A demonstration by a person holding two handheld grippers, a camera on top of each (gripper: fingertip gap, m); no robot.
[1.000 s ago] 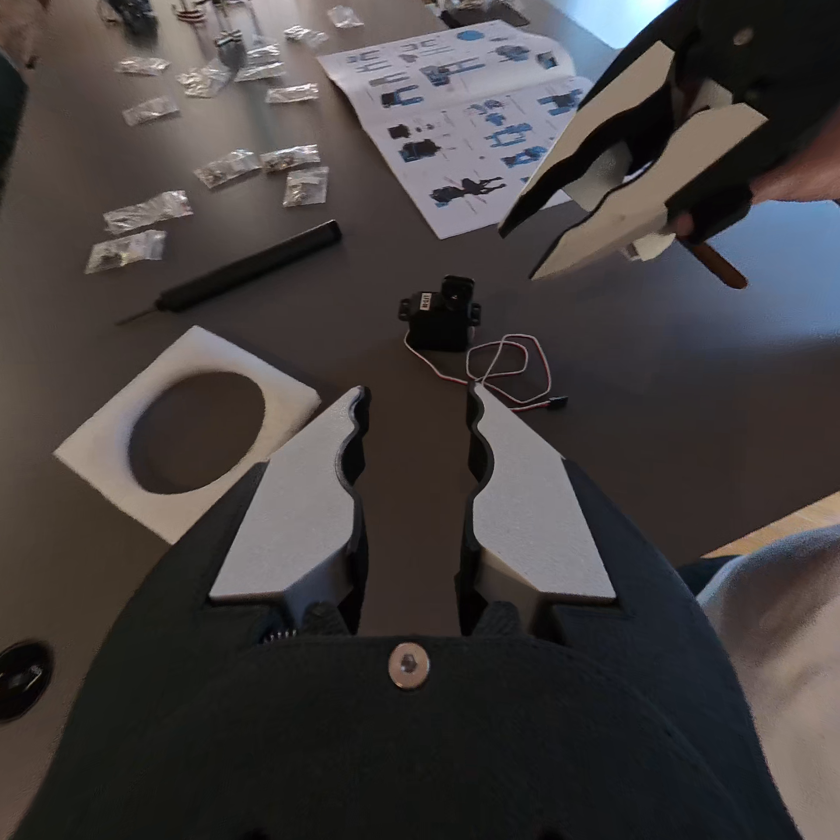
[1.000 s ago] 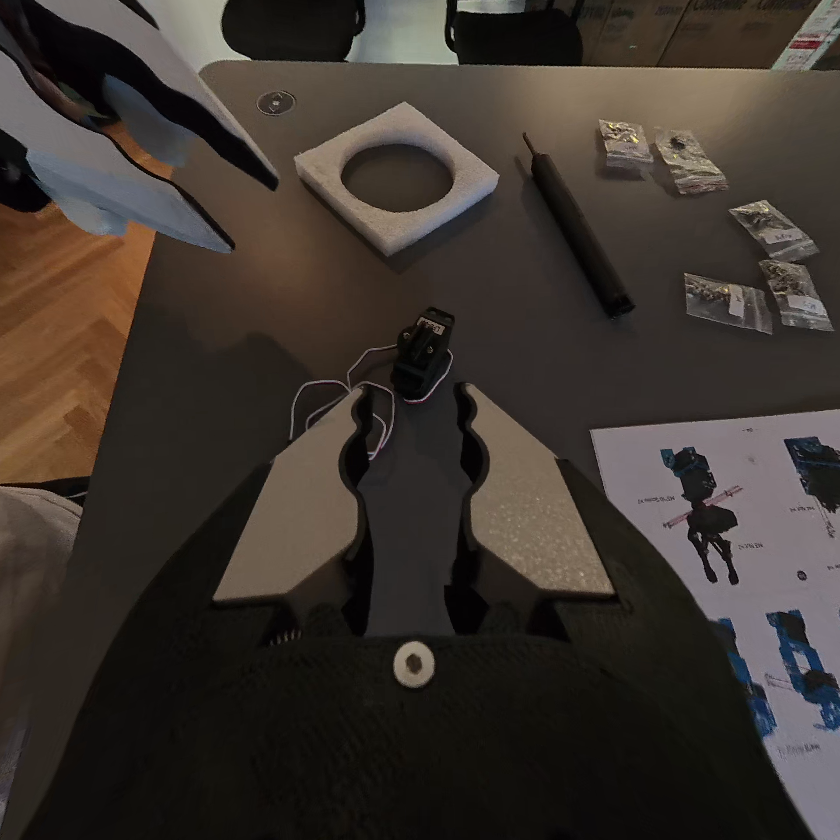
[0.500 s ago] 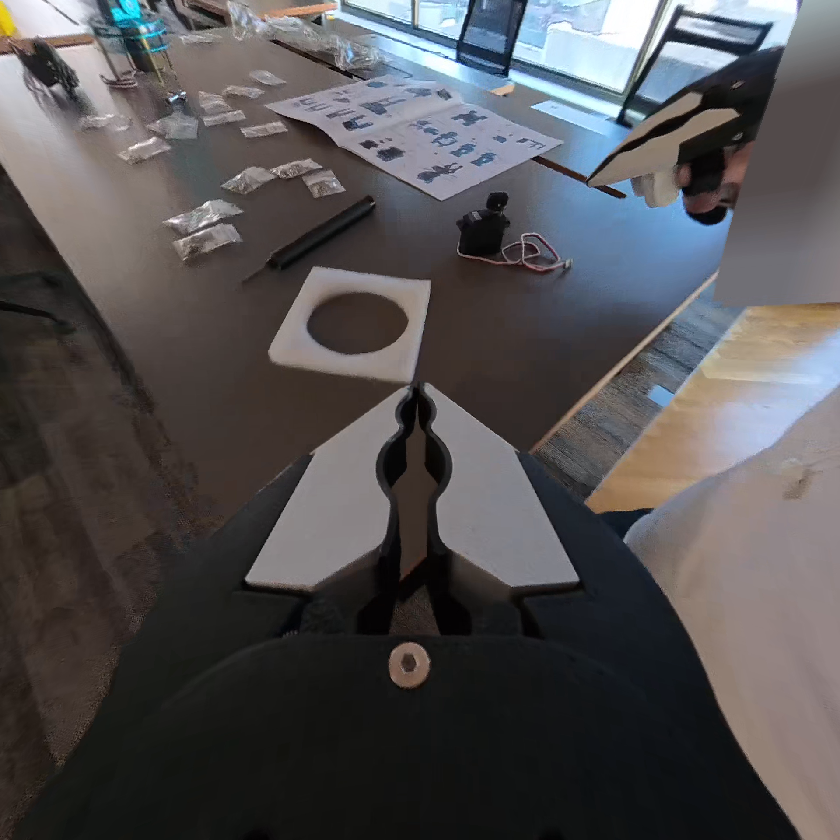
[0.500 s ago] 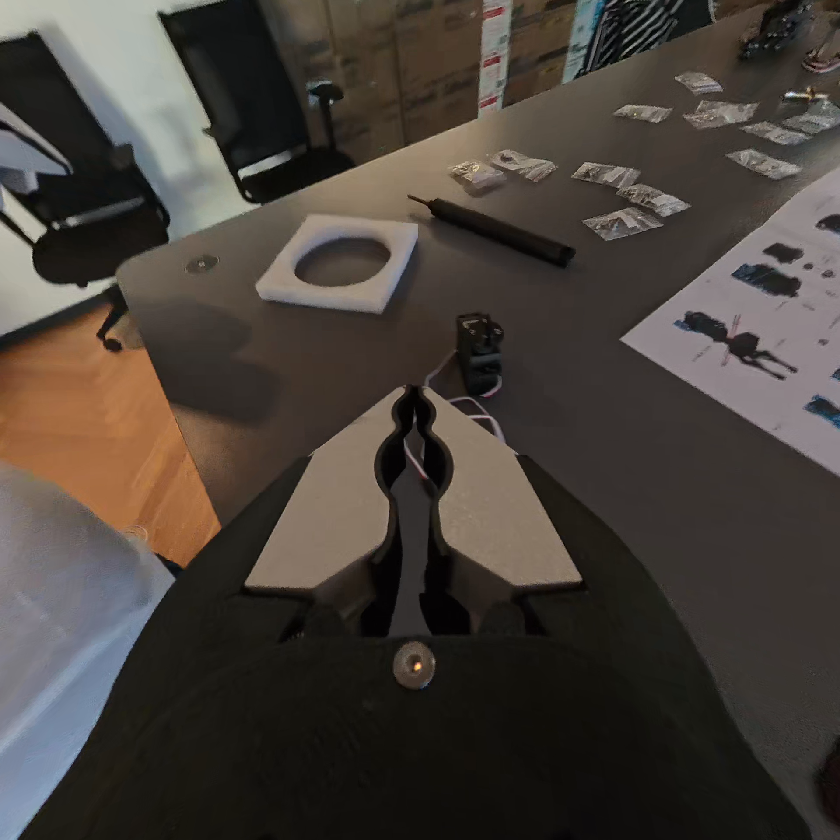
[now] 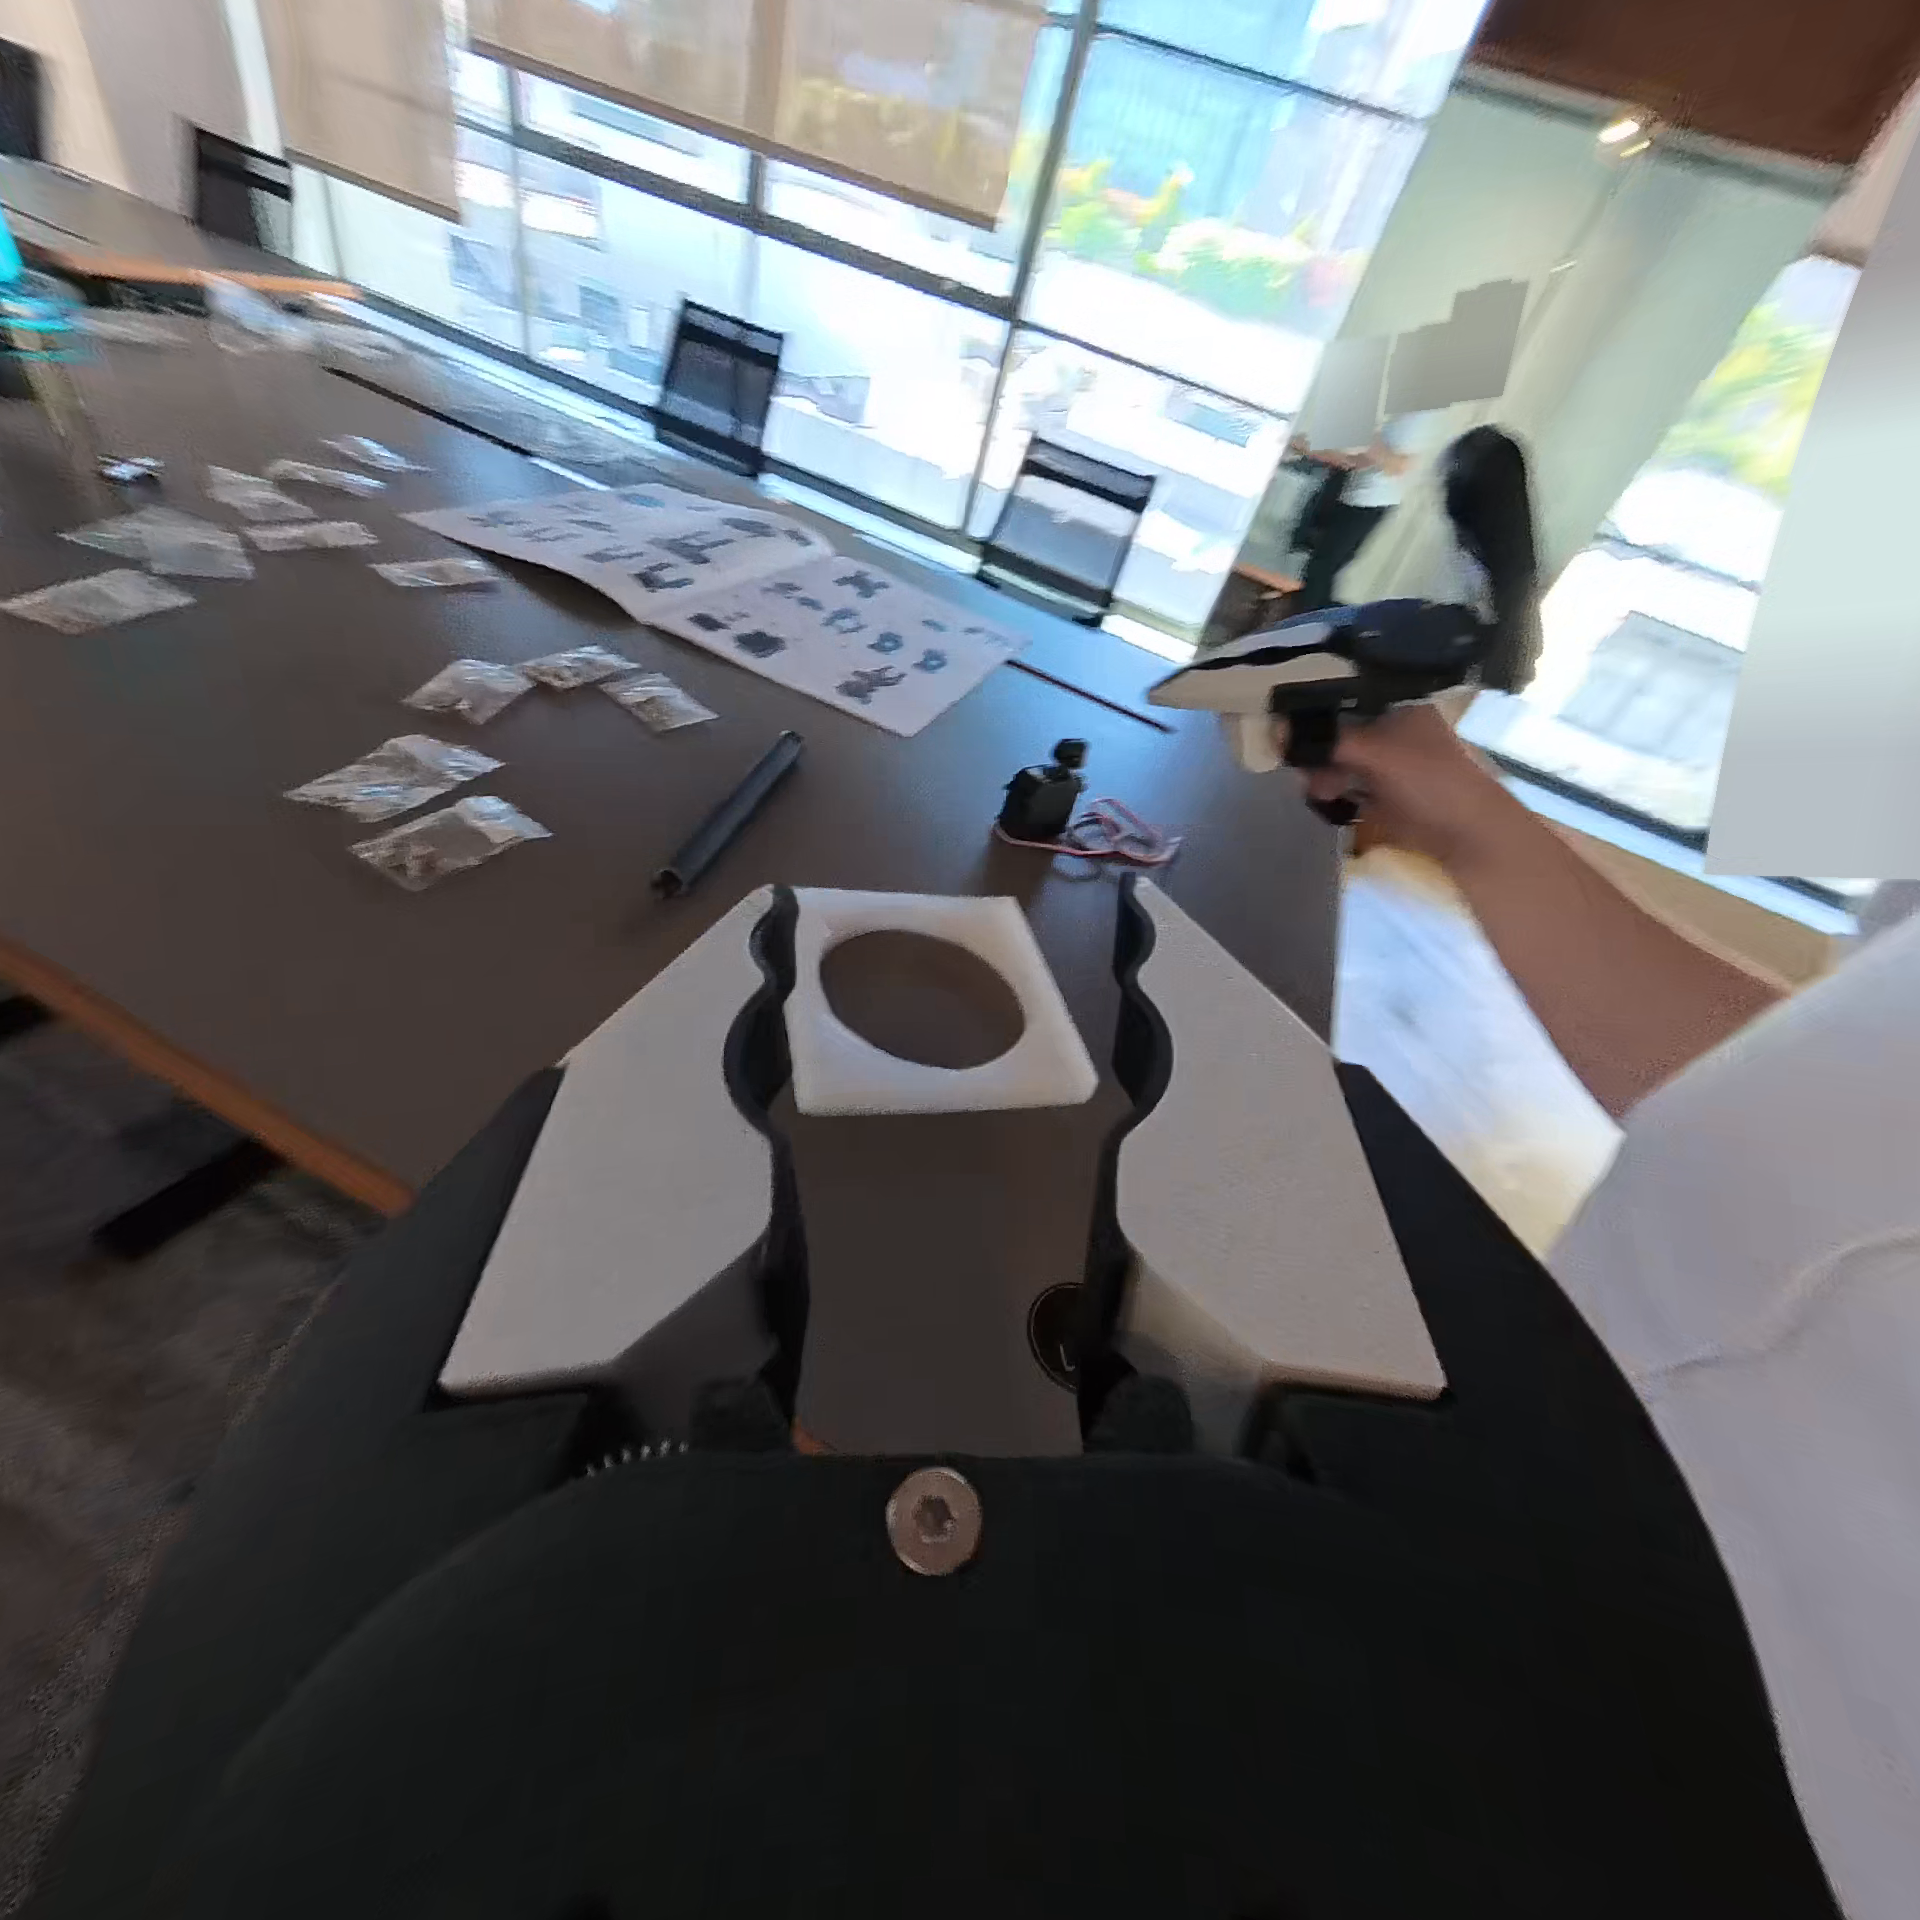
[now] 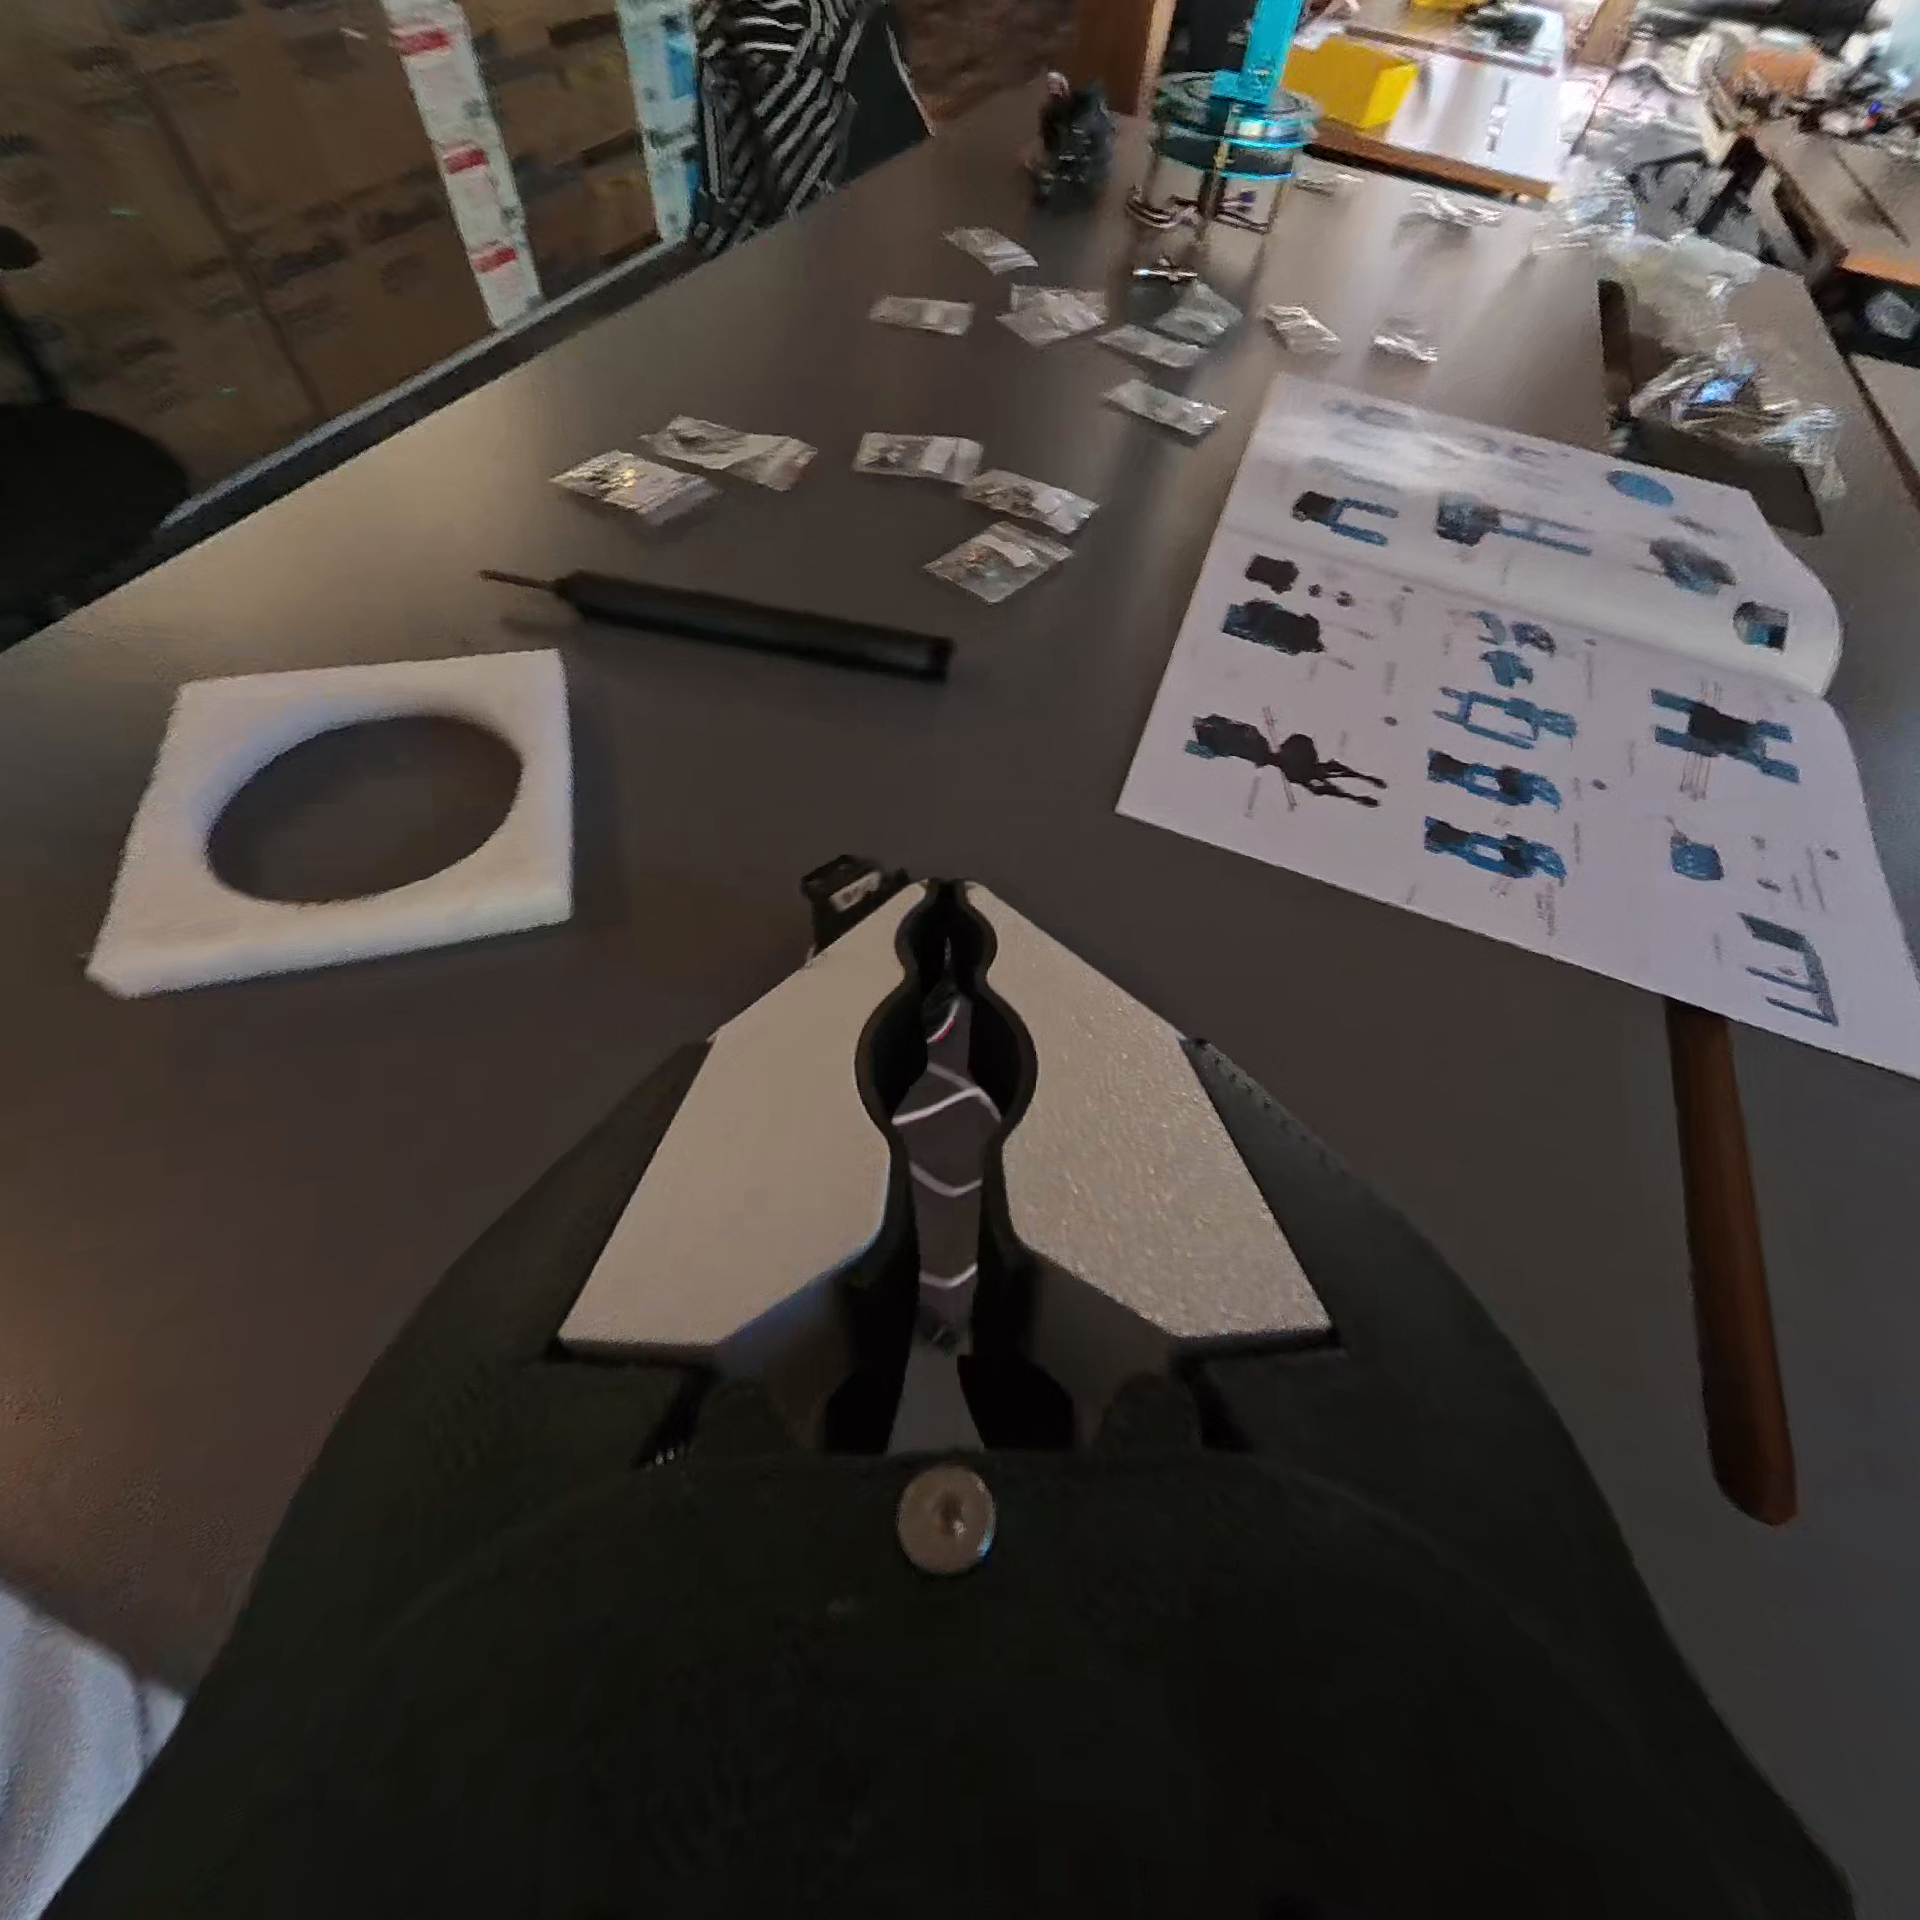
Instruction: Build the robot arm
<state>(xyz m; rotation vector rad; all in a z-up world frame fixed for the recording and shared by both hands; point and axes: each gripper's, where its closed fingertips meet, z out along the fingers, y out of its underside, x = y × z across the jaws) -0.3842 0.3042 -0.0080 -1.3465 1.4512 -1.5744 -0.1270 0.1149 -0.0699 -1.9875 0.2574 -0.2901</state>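
My left gripper (image 5: pixel 954 902) is open and empty, held above the near end of a dark table (image 5: pixel 312 935). A white foam square with a round hole (image 5: pixel 935 1086) lies on the table and shows between its fingers. Beyond the foam stands a small black servo (image 5: pixel 1044 795) with red and white wires (image 5: pixel 1117 842). My right gripper (image 6: pixel 940 888) is shut and empty. The servo (image 6: pixel 847 883) shows just past its left fingertip and the wires (image 6: pixel 940 1117) show through the gap. In the left wrist view the right gripper (image 5: pixel 1226 675) hovers right of the servo.
A black screwdriver (image 6: pixel 758 623), several small clear parts bags (image 6: pixel 997 556) and an open printed sheet (image 6: pixel 1507 675) lie farther along the table. A brown stick (image 6: pixel 1725 1247) pokes out under the sheet. The table edge (image 5: pixel 208 1081) runs left of the foam. A person (image 5: pixel 1496 561) stands by the windows. One gripper's finger ends stand about 35 cm off the other's. My left tips are about 30 cm from the servo (image 6: pixel 847 883), my right tips only 7 cm.
My left gripper, shut half a second ago, has opened and tilted up toward the room. My right gripper has stayed shut after closing and has swung right along the table.
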